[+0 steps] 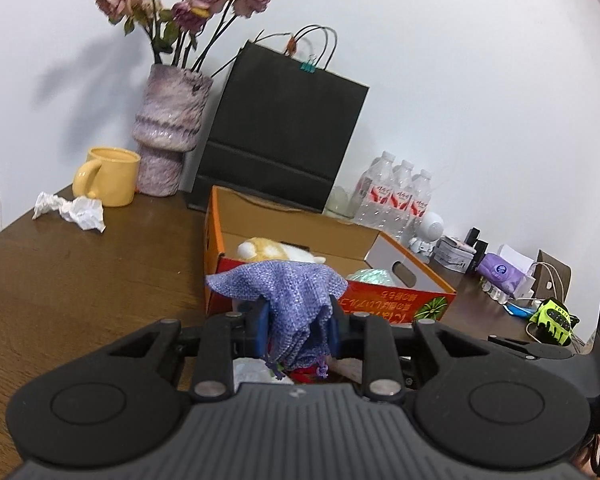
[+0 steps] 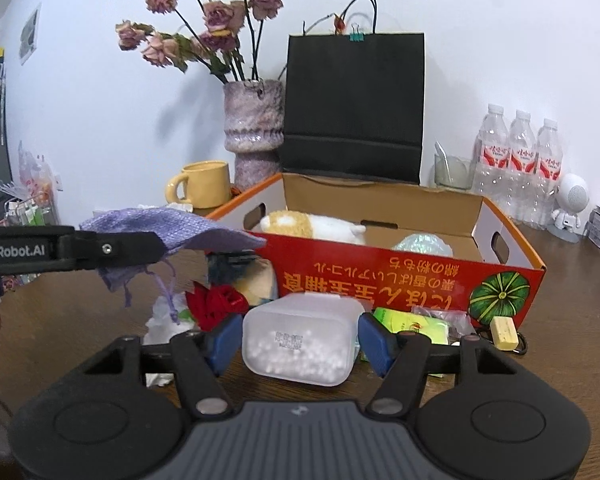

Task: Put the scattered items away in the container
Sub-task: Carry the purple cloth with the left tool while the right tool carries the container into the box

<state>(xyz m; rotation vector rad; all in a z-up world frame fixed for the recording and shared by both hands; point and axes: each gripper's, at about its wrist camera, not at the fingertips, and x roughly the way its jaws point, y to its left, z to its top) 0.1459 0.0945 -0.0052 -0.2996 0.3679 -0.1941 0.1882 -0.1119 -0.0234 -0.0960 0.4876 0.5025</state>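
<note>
My left gripper (image 1: 298, 320) is shut on a purple woven drawstring pouch (image 1: 296, 300) and holds it above the table just in front of the orange cardboard box (image 1: 396, 304). The pouch also shows in the right wrist view (image 2: 172, 226), pinched by the left gripper's fingers (image 2: 112, 250). The box (image 2: 380, 276) holds a plush toy (image 2: 312, 226) and an iridescent ball (image 2: 422, 242). My right gripper (image 2: 298, 342) has its blue pads on both sides of a frosted plastic tub of white beads (image 2: 300, 340) on the table. A red fabric rose (image 2: 216, 302), a green packet (image 2: 416, 326) and a yellow block (image 2: 505, 332) lie beside it.
Behind the box stand a black paper bag (image 2: 354, 104), a vase of dried roses (image 2: 254, 128), a yellow mug (image 2: 202, 190), a glass (image 2: 452, 170) and three water bottles (image 2: 520, 160). Crumpled paper (image 1: 72, 210) lies at the far left. A green glove (image 1: 552, 320) and clutter are on the right.
</note>
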